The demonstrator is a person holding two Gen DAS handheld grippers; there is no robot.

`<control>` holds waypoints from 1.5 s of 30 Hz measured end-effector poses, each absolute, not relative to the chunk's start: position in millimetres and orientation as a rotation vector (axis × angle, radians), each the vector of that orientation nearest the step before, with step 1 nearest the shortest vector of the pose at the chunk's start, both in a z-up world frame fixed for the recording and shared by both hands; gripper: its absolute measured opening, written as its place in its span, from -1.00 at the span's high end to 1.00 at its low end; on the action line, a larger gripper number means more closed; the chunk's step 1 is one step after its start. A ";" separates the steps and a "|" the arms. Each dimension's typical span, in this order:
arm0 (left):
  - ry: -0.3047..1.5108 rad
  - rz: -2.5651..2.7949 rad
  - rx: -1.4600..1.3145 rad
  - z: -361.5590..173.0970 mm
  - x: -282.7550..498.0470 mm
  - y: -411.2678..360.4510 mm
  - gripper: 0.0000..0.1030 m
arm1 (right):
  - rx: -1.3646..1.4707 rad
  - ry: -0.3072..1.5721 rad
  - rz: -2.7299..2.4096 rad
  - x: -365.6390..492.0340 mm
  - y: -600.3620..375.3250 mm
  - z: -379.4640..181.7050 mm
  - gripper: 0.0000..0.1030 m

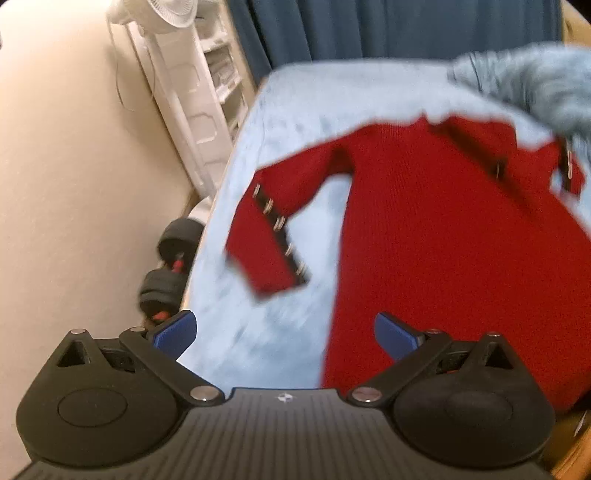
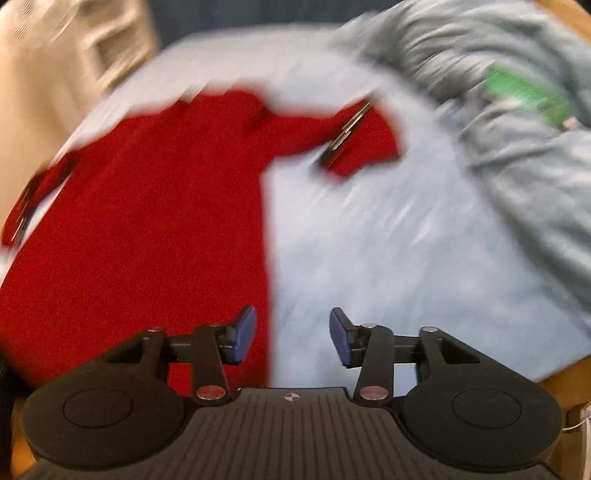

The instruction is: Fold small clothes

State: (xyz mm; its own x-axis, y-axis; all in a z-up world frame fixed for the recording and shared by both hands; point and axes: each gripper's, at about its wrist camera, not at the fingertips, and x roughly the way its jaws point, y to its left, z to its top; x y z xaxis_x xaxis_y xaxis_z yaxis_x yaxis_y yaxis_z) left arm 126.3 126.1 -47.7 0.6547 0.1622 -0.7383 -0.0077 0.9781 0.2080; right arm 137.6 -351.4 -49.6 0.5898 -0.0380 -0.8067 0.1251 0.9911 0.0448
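Two hand-held grippers with black bodies and blue finger pads point down over a pale blue fleece cover [image 1: 288, 110] spread across a flat surface. A red knitted long-sleeved garment [image 1: 443, 229] lies flat on this cover, neck end away from the cameras and hem end nearest the grippers. Each sleeve cuff carries a black strip with metal rings; the sleeve [image 1: 266, 236] on the left of the left wrist view angles outward and down from the shoulder.

Left gripper [image 1: 286, 334]: jaws spread to full width, nothing between the pads. One blue pad [image 1: 397, 336] shows against the red garment's hem area; the other shows over the bare cover at its edge. Contact with the fabric cannot be confirmed.

Right gripper [image 2: 291, 336]: jaws partly spread, nothing pinched. The garment's side edge runs just beside the left-hand pad [image 2: 243, 334]; the right-hand pad shows over bare cover.

A crumpled grey-green cloth heap [image 2: 517, 122] with a green patch lies on the cover's far right, apart from the red garment. A white pedestal fan [image 1: 166, 22], a dark blue curtain [image 1: 406, 26] and a black dumbbell [image 1: 170, 262] stand beyond the cover's left and far edges. Both views are motion-blurred.
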 end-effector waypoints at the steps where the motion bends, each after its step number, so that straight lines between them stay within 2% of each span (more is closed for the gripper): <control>1: 0.851 0.092 0.167 -43.4 135.0 119.3 -0.99 | 0.093 0.902 -0.116 154.1 -354.5 -52.3 -0.13; 3: 0.849 0.080 0.126 -36.9 150.9 101.8 -0.99 | 0.079 0.860 -0.129 193.6 -358.0 -65.5 -0.29; 12: 0.952 0.045 0.185 -58.5 201.2 50.7 -0.99 | 0.090 1.061 -0.311 360.9 -364.4 -163.3 -0.29; 13: 0.967 0.049 0.192 -61.7 204.2 49.4 -0.99 | 0.091 1.092 -0.332 369.0 -368.2 -172.9 -0.25; 14: 0.978 0.054 0.199 -64.4 205.9 48.7 -0.99 | 0.114 1.109 -0.324 374.7 -374.6 -180.2 -0.01; 15: 0.987 0.060 0.205 -66.4 208.6 47.8 -0.99 | 0.151 1.100 -0.297 375.2 -379.9 -179.5 0.48; 16: 0.994 0.062 0.210 -68.3 211.3 47.0 -0.99 | 0.150 1.080 -0.290 372.9 -382.8 -172.5 0.69; 18: 1.000 0.053 0.214 -70.5 215.3 46.2 -0.99 | 0.124 0.992 -0.281 356.9 -391.4 -141.6 0.73; 25: 0.963 -0.004 0.177 -66.6 224.9 24.2 -0.99 | 0.301 0.665 -0.325 256.1 -488.0 5.9 0.88; 29: 0.960 -0.052 0.160 -66.7 218.5 10.2 -0.99 | 0.328 0.576 -0.446 219.2 -533.6 51.4 0.97; 32: 0.952 -0.077 0.189 -64.8 209.7 2.9 -0.99 | 0.305 0.565 -0.522 212.8 -553.0 53.5 0.98; 36: 0.938 -0.064 0.224 -58.5 201.8 7.0 -0.99 | 0.296 0.601 -0.666 219.6 -573.7 23.1 0.99; 39: 0.941 -0.026 0.217 -52.4 202.4 20.0 -0.99 | 0.354 0.546 -0.767 207.3 -590.6 11.1 1.00; 42: 0.952 0.021 0.195 -51.4 208.9 32.2 -0.99 | 0.241 0.466 -0.913 195.4 -599.2 9.5 1.00; 45: 0.982 0.037 0.131 -57.1 218.0 37.3 -0.99 | 0.406 0.554 -0.855 189.1 -615.7 -10.2 1.00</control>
